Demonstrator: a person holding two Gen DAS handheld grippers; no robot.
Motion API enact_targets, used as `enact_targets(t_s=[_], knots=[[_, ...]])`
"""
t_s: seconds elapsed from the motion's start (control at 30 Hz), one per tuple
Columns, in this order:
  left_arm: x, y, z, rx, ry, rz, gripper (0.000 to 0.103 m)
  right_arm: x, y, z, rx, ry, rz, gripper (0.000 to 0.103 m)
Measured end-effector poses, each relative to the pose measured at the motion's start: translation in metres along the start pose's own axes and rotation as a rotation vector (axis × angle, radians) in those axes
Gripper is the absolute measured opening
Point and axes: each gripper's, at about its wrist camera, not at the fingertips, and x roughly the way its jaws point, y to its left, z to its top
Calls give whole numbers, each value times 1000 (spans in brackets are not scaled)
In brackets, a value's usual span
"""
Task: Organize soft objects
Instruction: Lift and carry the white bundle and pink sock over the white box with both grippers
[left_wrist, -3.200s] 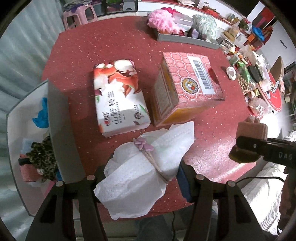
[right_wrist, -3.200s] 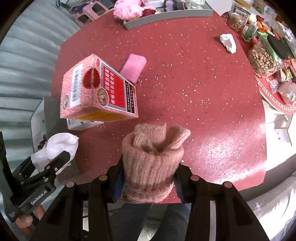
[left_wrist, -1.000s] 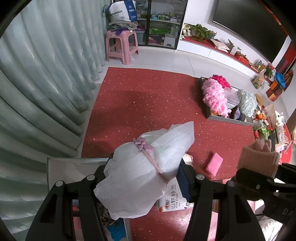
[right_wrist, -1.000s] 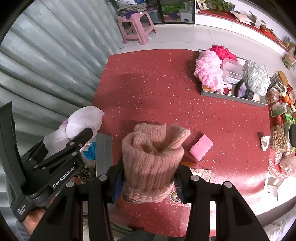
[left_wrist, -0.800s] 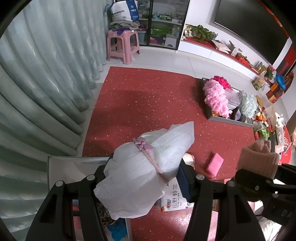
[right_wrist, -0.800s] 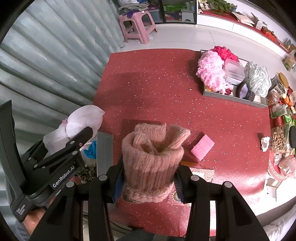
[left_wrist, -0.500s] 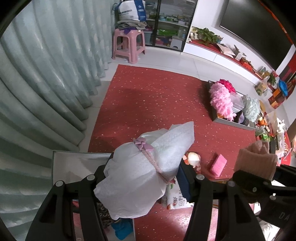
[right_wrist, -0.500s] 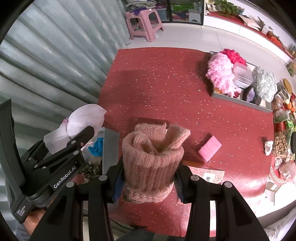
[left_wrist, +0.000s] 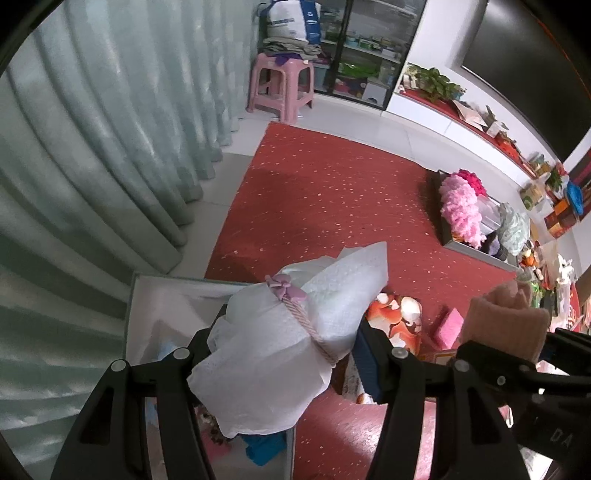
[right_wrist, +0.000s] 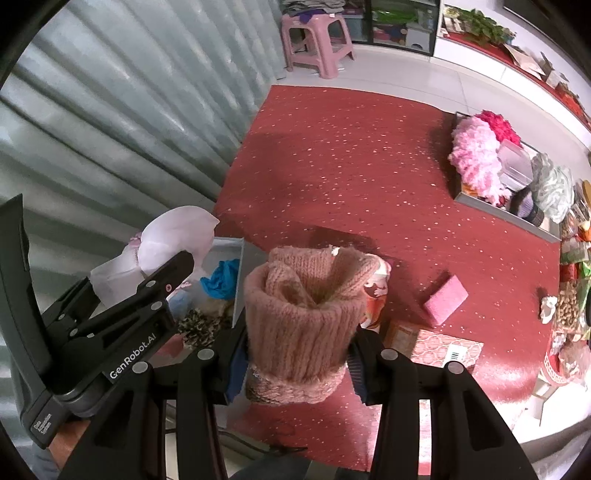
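My left gripper (left_wrist: 286, 354) is shut on a white cloth bundle (left_wrist: 291, 328) tied with a pink cord and a lilac bow. It hangs over a grey open bin (left_wrist: 147, 314) that stands beside the red table and holds blue, leopard-print and pink soft things. My right gripper (right_wrist: 295, 358) is shut on a rolled pink knitted sock (right_wrist: 306, 314), held over the table's left edge next to the bin (right_wrist: 231, 258). The left gripper (right_wrist: 122, 288) with its bundle (right_wrist: 173, 240) shows at the left of the right wrist view.
On the red table (right_wrist: 351, 166) lie a pink sponge (right_wrist: 445, 299), a flowered tissue pack (left_wrist: 399, 321) and a pink carton (right_wrist: 443, 349). A grey tray (left_wrist: 465, 247) with fluffy pink things stands at the far right. Curtains (left_wrist: 92, 147) hang left, a pink stool (left_wrist: 280, 86) behind.
Both grippers have drifted toward the bin with their loads still held. More of the bin's inside now shows under the white bundle, and the table's things have slid right in both views.
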Motion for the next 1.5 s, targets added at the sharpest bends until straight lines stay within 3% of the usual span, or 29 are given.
enact_targets(t_s=[0.47, 1.1, 1.5], knots=[[-18, 43, -32, -106, 4, 27, 63, 12, 43, -13, -83, 36, 59, 47], [-31, 106, -108, -247, 53, 81, 63, 33, 85, -38, -165, 103, 117, 47], [-22, 134, -155, -325, 129, 121, 63, 60, 113, -62, -220, 174, 154, 47]])
